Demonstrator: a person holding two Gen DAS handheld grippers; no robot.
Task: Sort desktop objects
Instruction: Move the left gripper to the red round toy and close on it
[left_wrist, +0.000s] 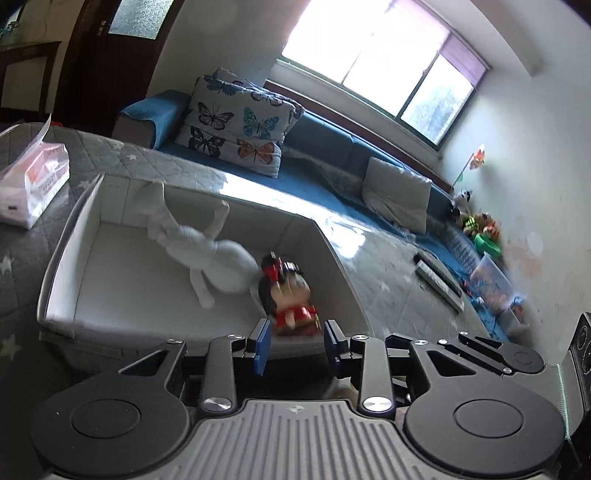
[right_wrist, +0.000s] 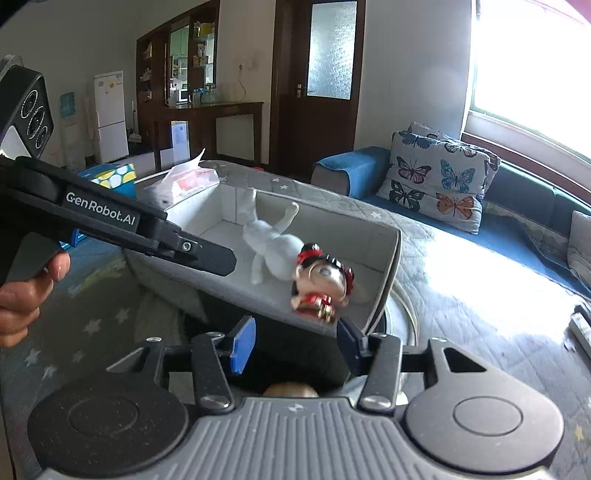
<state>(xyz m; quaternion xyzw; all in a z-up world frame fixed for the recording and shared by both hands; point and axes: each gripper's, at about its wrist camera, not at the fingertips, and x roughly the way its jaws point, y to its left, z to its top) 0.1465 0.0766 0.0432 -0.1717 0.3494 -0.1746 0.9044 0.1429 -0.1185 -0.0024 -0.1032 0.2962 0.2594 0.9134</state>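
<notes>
Grey fabric storage box with white lining (left_wrist: 66, 236) stands on the quilted star-print tabletop (left_wrist: 22, 266), and inside it lie a white plush animal (left_wrist: 218, 258) and a red-dressed, black-haired doll (left_wrist: 291, 295). The left gripper (left_wrist: 297, 345) has its fingers parted and empty just short of the doll; the right gripper (right_wrist: 295, 341) is likewise open, holding nothing. Both toys look already dropped in, so back both away cleanly without snagging the soft rim, then reach for the next loose item.

The doll (right_wrist: 322, 286) and white plush toy (right_wrist: 271, 245) inside the storage box (right_wrist: 388, 273) are motion-blurred; toys (left_wrist: 480, 225) beyond the box are indistinct.
</notes>
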